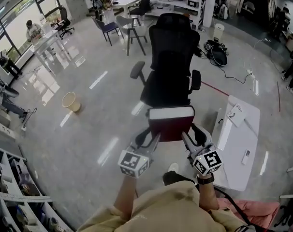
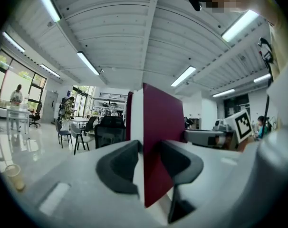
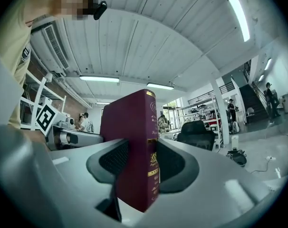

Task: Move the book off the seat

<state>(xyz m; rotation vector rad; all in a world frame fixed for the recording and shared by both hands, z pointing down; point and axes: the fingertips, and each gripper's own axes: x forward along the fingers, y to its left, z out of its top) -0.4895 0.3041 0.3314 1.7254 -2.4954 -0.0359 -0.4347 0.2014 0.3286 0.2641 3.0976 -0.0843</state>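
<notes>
Book (image 1: 171, 123) gripped at both ends: left gripper (image 1: 153, 141), right gripper (image 1: 187, 139) fingers.

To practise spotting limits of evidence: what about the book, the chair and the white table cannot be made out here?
Spine lettering on the book, right gripper view: gold print too small and blurred.
Front of the chair seat, head view: covered by the book.
Print on the paper on the white table, head view: too small.
</notes>
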